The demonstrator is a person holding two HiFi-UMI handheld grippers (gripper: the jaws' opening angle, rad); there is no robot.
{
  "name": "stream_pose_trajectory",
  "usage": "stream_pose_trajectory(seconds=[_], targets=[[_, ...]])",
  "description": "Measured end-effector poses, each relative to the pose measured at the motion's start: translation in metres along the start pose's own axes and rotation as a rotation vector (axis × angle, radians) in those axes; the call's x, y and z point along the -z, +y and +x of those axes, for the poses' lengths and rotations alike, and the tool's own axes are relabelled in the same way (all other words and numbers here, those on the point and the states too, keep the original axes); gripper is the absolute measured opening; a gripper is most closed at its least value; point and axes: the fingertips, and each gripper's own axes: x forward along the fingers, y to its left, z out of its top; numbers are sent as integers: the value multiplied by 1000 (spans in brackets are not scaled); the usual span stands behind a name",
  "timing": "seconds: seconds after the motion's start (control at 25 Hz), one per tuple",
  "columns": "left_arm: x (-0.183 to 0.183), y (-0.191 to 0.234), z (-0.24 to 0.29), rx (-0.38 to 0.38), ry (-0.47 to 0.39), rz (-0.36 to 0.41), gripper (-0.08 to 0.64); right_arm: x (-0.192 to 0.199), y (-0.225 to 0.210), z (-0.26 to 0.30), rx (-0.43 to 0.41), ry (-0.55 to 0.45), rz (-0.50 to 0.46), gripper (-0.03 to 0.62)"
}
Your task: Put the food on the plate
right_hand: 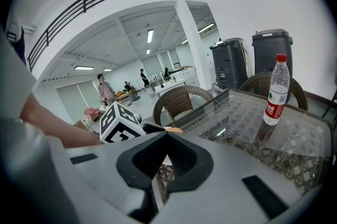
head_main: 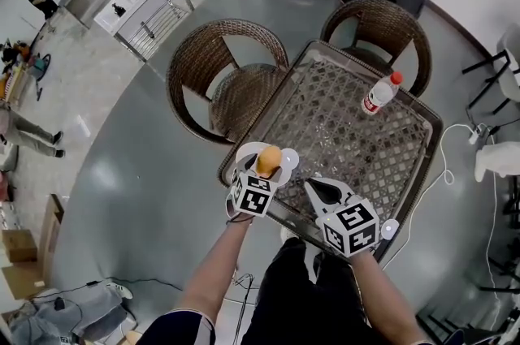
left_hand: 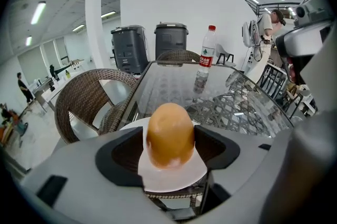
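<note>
The left gripper has its fingers clamped on a brown, egg-shaped piece of food, 1 finger pressing each side. The food is right over a white plate that sits at the near left corner of the tabletop, a glass sheet over woven wicker. From here I cannot tell whether the food's underside touches the plate. The right gripper is just beside it at the near edge, fingers together with nothing between them. A plastic water bottle with a red cap stands upright toward the far right of the tabletop, well apart from the plate. 2 wicker chairs stand at the far side.
</note>
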Motion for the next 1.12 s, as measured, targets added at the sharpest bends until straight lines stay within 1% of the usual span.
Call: stream_pose_trajectory(seconds=[0.12, 0.32, 0.52, 0.6, 0.68, 0.88, 1.0, 1.12], targets=[[-1, -2, 1, 3, -20, -1, 301, 1, -2, -2, -1, -4, 3, 5], [-2, -7, -4, 10, -20, -42, 301, 1, -3, -7, -5, -8, 0, 5], [-14, -9, -16, 3, -57, -81, 301, -3, -5, -11, -14, -20, -5, 5], [-24, -11, -25, 1, -88, -95, 301, -8, -7, -12, -17, -30, -9, 5], [-36, -17, -39, 16, -123, -109, 301, -15, -8, -13, -22, -45, -14, 5], [-64, -46, -76, 90, -216, -107, 298, -36, -8, -19, -35, -92, -31, 5], [-83, -53, -104, 93, -296, -111, 215, -53, -6, -24, -47, -135, -49, 5], [-101, -56, -137, 70, -365, -104, 136, -69, -1, -33, -60, -176, -66, 5]])
